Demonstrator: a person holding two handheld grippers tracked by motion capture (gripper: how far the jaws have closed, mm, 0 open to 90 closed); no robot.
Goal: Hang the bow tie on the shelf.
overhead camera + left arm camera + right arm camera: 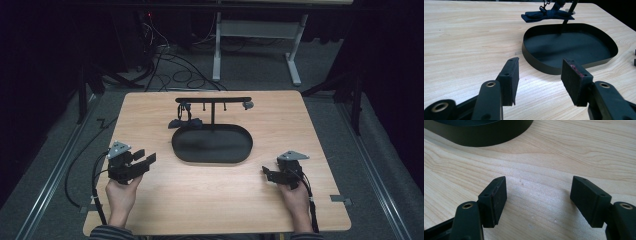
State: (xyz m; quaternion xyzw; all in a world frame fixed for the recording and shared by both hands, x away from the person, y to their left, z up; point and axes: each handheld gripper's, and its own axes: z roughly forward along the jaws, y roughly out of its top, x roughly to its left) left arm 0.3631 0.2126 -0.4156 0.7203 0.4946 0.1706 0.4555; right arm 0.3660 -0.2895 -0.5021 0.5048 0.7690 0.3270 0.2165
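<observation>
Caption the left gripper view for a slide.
Left gripper open above the wooden table, facing an empty black oval tray with a dark bow tie behind it.

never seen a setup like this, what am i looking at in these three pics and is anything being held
No robot here: a person sits at a wooden table holding a hand-operated gripper in each hand. The high view looks down from above the person; the left gripper is on the left, the right gripper on the right. The other two pictures come from cameras riding on each gripper, looking along its two black jaws. On the table stands a black oval tray with a T-shaped rack rising from it. A dark bow tie hangs from the rack, resting just behind the tray. Both grippers are open and hold nothing.
</observation>
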